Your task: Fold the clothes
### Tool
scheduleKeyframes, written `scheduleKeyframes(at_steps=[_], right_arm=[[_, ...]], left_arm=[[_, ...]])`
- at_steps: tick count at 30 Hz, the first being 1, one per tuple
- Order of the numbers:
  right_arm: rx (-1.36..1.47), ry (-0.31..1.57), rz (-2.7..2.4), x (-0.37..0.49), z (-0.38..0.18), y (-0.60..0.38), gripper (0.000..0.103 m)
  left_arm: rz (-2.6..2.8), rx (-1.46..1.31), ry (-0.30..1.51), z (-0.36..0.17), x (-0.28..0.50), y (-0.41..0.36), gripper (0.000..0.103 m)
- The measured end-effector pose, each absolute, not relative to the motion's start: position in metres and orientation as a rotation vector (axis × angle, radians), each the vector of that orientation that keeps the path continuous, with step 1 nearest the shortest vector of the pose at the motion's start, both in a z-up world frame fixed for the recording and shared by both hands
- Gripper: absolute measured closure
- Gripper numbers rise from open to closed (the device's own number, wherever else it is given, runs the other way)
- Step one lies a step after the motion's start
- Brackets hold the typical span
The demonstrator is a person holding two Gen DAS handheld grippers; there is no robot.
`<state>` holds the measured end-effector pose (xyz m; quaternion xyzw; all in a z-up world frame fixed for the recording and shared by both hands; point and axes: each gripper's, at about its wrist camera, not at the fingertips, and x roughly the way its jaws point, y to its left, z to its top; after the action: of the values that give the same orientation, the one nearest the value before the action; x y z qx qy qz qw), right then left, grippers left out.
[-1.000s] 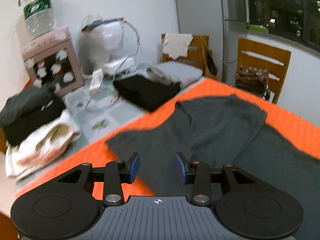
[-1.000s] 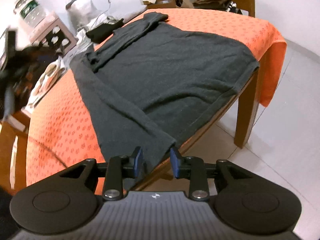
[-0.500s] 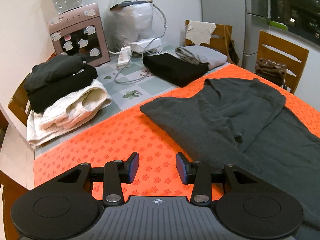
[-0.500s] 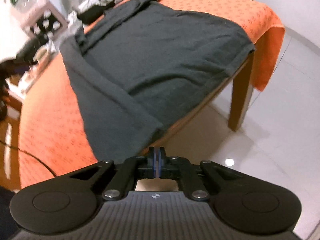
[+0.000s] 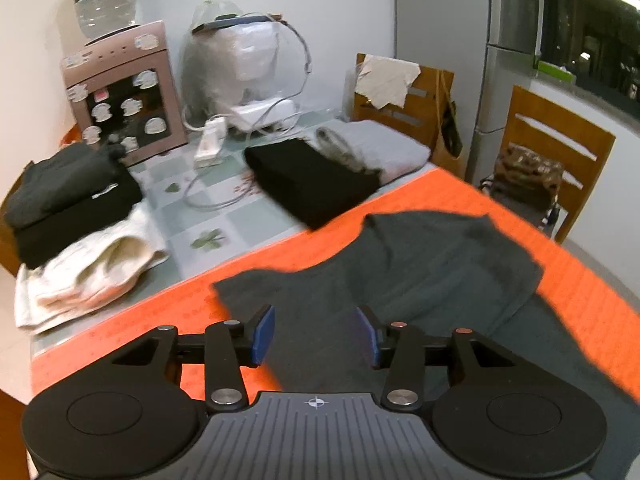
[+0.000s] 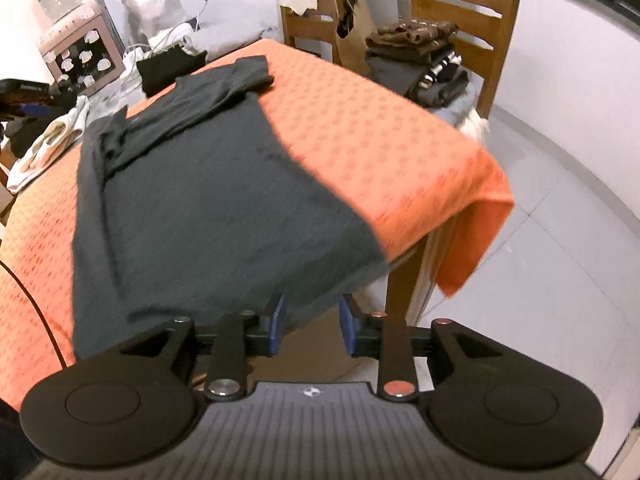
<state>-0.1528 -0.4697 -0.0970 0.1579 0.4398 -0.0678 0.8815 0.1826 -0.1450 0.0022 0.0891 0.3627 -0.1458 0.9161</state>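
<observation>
The right gripper (image 6: pixel 310 326), clamped tight half a second ago, now stands agape at the shirt (image 6: pixel 208 200) hem at bottom centre, holding nothing; the left gripper (image 5: pixel 316 334), also wide and empty, has swung back over the collar end. The shirt lies partly folded across the orange cloth (image 6: pixel 380 128), so a fresh grip seems due; folded piles (image 5: pixel 68 216) crowd the upper left, clear of the work.

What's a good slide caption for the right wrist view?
Open right gripper at the hem of a dark grey shirt on an orange tablecloth.
</observation>
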Motion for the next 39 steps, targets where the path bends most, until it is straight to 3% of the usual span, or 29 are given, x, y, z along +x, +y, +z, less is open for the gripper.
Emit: scheduleKeyframes(at_steps=[14, 18, 26, 29, 32, 39], right_arm=[[0.278, 0.89, 0.109, -0.093, -0.133, -0.536, 0.067], [0.299, 0.87, 0.143, -0.096, -0.133, -0.54, 0.101], [0.335, 0.827, 0.188, -0.101, -0.132, -0.549, 0.1], [0.344, 0.827, 0.188, -0.1, -0.134, -0.552, 0.096], [0.347, 0.821, 0.183, -0.099, -0.135, -0.551, 0.081], [0.298, 0.838, 0.215, -0.09, -0.139, -0.542, 0.079]], left_arm=[[-0.341, 0.182, 0.827, -0.009, 0.225, -0.311, 0.053], [-0.366, 0.225, 0.841, -0.023, 0.239, -0.357, 0.05], [-0.4, 0.326, 0.888, -0.074, 0.277, -0.439, 0.049], [-0.38, 0.353, 0.918, -0.092, 0.293, -0.457, 0.049], [-0.334, 0.383, 0.931, -0.105, 0.304, -0.465, 0.05], [-0.287, 0.444, 0.914, -0.128, 0.314, -0.469, 0.051]])
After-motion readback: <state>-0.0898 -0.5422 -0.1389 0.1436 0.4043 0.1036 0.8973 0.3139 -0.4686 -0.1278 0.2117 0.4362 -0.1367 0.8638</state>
